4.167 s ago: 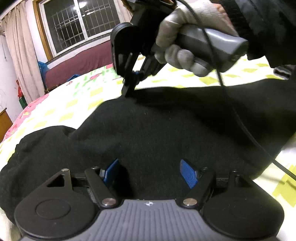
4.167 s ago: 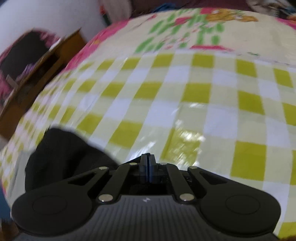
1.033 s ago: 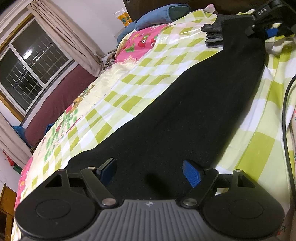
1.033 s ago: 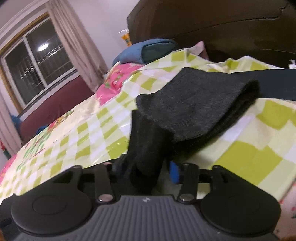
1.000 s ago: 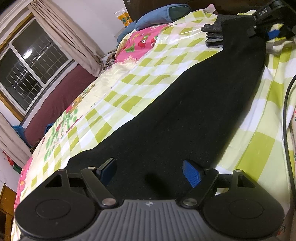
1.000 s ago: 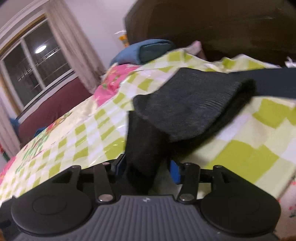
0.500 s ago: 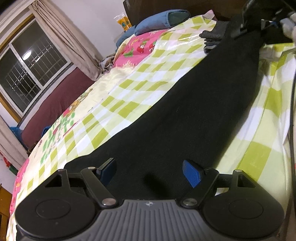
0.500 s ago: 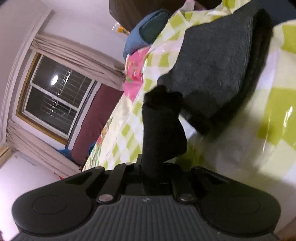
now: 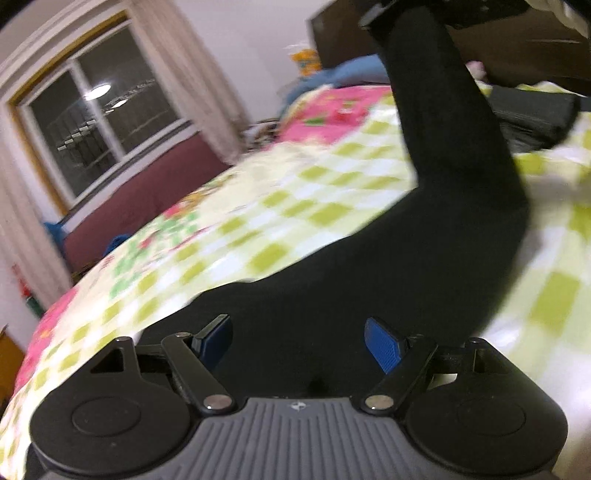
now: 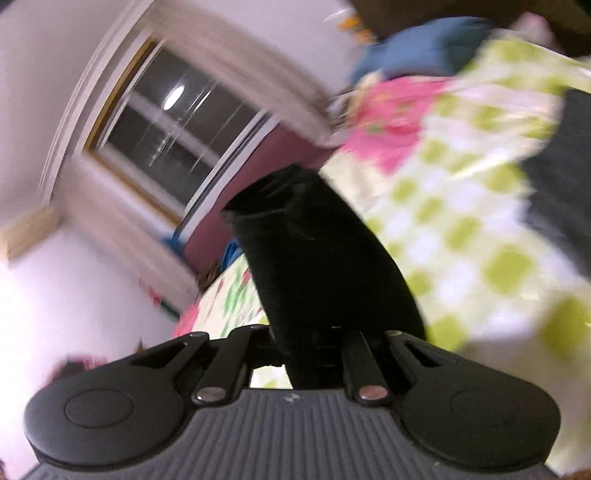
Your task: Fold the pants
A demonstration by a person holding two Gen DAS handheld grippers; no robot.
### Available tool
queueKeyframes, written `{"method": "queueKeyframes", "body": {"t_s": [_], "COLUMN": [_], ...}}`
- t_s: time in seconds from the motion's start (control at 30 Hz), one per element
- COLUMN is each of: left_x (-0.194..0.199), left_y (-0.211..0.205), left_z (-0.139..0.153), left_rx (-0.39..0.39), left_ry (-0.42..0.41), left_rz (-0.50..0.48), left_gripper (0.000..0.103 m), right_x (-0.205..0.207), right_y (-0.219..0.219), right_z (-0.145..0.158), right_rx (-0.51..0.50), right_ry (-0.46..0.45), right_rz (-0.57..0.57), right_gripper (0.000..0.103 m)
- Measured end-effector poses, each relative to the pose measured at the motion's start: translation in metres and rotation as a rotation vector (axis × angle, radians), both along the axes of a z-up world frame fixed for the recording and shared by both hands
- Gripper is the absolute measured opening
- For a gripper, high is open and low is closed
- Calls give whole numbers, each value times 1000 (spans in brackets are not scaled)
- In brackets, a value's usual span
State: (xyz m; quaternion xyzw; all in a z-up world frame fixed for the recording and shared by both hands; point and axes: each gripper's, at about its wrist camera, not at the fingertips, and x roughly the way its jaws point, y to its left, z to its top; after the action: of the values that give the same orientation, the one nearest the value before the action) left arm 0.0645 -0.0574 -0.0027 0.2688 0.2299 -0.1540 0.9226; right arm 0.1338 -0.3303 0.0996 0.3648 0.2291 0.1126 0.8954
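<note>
The black pants (image 9: 369,266) lie along the checked bed cover, and their far end rises off the bed to the top right of the left wrist view. There my right gripper (image 9: 413,9) holds that end up. In the right wrist view the right gripper (image 10: 314,343) is shut on the black cuff (image 10: 310,251), which sticks up from between the jaws. My left gripper (image 9: 299,341) stands open low over the near end of the pants, with its blue pads (image 9: 382,347) on either side of the cloth and not pressing on it.
A yellow-green checked and floral cover (image 9: 258,206) spreads over the bed. A folded dark grey garment (image 9: 532,110) lies near the dark headboard (image 9: 524,48). A blue pillow (image 10: 424,48) sits at the head, and a window (image 9: 103,122) with curtains is on the left.
My right gripper shut on the pants' far end and lifted it high off the bed. The left gripper stayed open and shifted over the near end.
</note>
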Motion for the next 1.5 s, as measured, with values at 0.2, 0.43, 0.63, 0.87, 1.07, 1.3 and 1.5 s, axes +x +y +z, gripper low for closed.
{"method": "queueKeyframes", "body": {"t_s": [0.2, 0.43, 0.63, 0.87, 1.07, 1.3, 1.5], "left_x": [5, 15, 14, 14, 6, -3, -13], "left_y": [89, 142, 165, 195, 216, 214, 205], "left_z": [-3, -8, -9, -10, -9, -7, -2], "left_rx": [-9, -136, -192, -286, -333, -294, -261], "left_ry": [-30, 32, 81, 126, 125, 88, 63], "left_rz": [216, 359, 407, 487, 563, 602, 615], "left_gripper": [92, 92, 92, 92, 92, 92, 92], "right_x": [48, 75, 60, 68, 77, 76, 70], "right_y": [148, 310, 395, 456, 475, 484, 464], "right_z": [14, -13, -35, -48, -72, -79, -67], "right_rx": [-152, -363, -497, -618, -648, -568, -425], "right_ry": [2, 89, 96, 109, 156, 175, 164], "right_rz": [230, 464, 612, 714, 739, 858, 876], "right_gripper": [10, 10, 10, 11, 14, 25, 25]}}
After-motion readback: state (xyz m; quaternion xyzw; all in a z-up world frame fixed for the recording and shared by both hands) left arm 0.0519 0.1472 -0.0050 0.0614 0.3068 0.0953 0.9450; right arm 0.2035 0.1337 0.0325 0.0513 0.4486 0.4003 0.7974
